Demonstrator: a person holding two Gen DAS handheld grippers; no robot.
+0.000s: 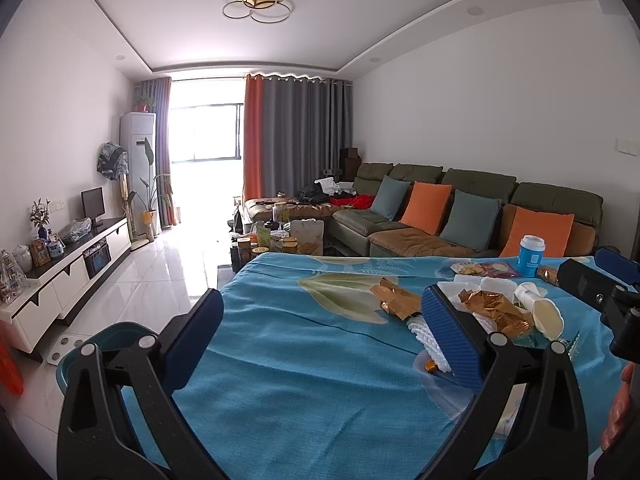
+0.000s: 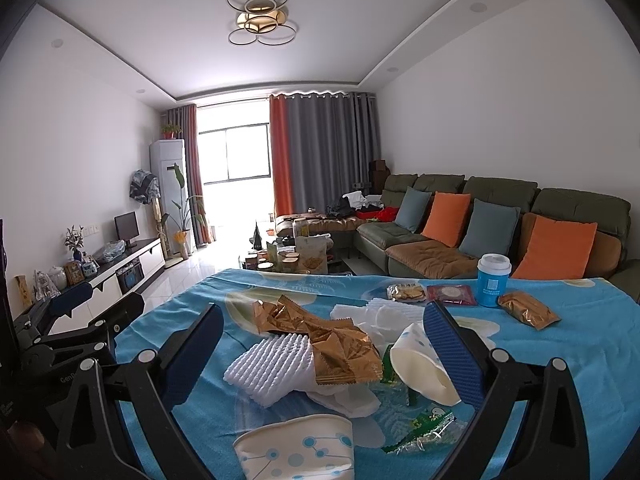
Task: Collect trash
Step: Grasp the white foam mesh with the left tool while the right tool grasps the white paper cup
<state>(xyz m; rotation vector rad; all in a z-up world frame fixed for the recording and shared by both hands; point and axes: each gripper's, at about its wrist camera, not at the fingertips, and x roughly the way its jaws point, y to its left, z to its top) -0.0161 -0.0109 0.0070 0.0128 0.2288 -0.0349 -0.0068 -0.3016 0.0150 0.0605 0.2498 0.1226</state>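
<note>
Hardly begun, by the look of it: all trash in sight lies loose on the tabletop (image 2: 560, 364) under its blue flowered cloth, nothing gripped. Landmark for places: the blue lidded cup (image 2: 493, 280), upright at the far right edge.

Largest first. White foam netting (image 2: 272, 368) well in front of the cup, towards the viewer. Gold wrapper (image 2: 340, 348) draped over the netting's right end; a second crumpled gold wrapper (image 2: 276, 314) just behind it. Tipped paper cup (image 2: 420, 364) right of the netting, mouth forward. Dotted paper cup (image 2: 296, 450) nearest the viewer, on its side. Tissues (image 2: 384, 314) between pile and blue cup. Green wrappers (image 2: 424, 428) beside the tipped cup. Small sealed packets, a cracker pack (image 2: 406, 293), a red one (image 2: 450, 295) and a gold one (image 2: 527, 314), just beside the blue cup; trash or not, cannot tell.

Left hand-held gripper (image 1: 320, 340) spread wide, empty, over bare cloth left of the pile. Right hand-held gripper (image 2: 320, 356) spread wide, empty, jaws either side of the pile, not touching that can be seen.

Only in the left view: a teal bin (image 1: 80, 344) off the tabletop's left side, likely the destination. Only in the right view: the dotted paper cup and green wrappers.
</note>
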